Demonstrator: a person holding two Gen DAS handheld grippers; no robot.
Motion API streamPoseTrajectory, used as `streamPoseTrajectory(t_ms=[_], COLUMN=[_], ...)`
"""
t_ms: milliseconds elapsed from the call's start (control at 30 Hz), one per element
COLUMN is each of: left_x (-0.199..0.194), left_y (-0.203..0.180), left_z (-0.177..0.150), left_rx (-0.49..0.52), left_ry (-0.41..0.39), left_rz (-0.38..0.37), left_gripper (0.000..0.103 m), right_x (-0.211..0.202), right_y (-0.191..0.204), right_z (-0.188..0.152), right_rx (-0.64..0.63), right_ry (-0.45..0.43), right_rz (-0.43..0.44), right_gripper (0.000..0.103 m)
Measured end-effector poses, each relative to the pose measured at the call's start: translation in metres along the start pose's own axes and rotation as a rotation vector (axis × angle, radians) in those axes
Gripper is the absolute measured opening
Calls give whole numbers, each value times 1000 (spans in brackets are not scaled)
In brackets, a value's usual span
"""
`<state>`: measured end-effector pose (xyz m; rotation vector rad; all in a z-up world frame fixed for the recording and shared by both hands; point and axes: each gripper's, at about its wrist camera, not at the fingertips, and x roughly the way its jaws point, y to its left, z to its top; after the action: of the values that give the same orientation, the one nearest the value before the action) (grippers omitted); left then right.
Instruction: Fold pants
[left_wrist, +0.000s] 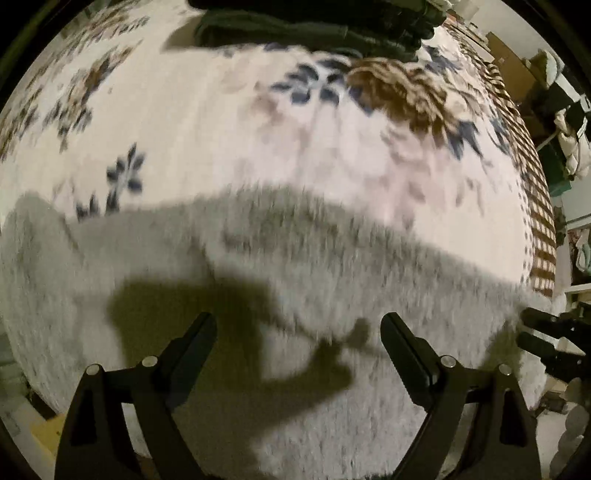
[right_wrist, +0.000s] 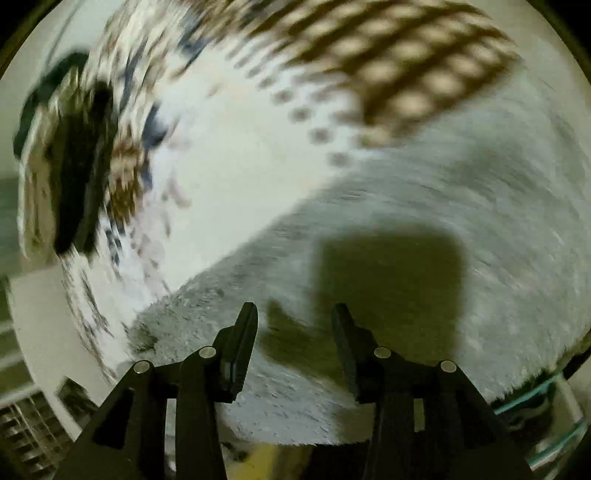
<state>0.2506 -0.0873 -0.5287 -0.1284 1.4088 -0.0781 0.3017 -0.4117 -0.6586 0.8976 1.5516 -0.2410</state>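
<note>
Fluffy grey pants (left_wrist: 258, 258) lie spread across the near part of a floral bed cover (left_wrist: 207, 122). My left gripper (left_wrist: 298, 325) hangs over them, open and empty, its shadow on the fabric. In the right wrist view the same grey pants (right_wrist: 424, 221) fill the lower right, blurred by motion. My right gripper (right_wrist: 294, 314) is open and empty above them. The right gripper also shows at the right edge of the left wrist view (left_wrist: 546, 339).
A pile of dark folded clothes (left_wrist: 314, 26) lies at the far end of the bed and also shows in the right wrist view (right_wrist: 77, 166). The bed's checked border (left_wrist: 532, 206) runs along the right. Shelves and clutter (left_wrist: 565, 122) stand beyond it.
</note>
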Motion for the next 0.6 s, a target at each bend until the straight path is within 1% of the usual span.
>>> streamPoseTrajectory(t_ms=[67,100,133,167,200,300,333,367,400,433,500,567,600], left_x=[-4,-6,-6,-5,-6,-3,-2,1,4,6,9,14,15], left_y=[2,7,11,14,19,29,33,39,41,46,55,58,61], left_z=[9,12,14,14,13,8,5,2,2,0,-3,-2,-2], left_rx=[6,10,11,8,1,-29,-39,-54,-67,-83,-97,-101,-102], left_ry=[-15,-18,-13,-4,1,13,17,26,33,42,47,47,47], left_rz=[9,10,13,15,14,24,30,34,31,28,28,32,32], left_gripper=[91,90,90,91,91,90,90,90,90,91,91,91,91], right_x=[6,11,21,30,45,83,92,98,101,99,82,70,68], right_y=[40,64,87,103,118,134,135,134,134,132,129,127,127], right_z=[-12,-18,-26,-33,-42,-55,-55,-53,-49,-42,-24,-5,1], right_rx=[-164,-277,-401,-487,-588,-744,-770,-781,-786,-772,-714,-661,-651], right_ry=[3,18,46,60,85,139,150,146,136,102,23,-21,-23], right_rz=[-31,-66,-116,-154,-212,-345,-368,-386,-404,-409,-380,-375,-373], right_gripper=[46,49,49,49,49,49,34,3,0,0,0,0,0])
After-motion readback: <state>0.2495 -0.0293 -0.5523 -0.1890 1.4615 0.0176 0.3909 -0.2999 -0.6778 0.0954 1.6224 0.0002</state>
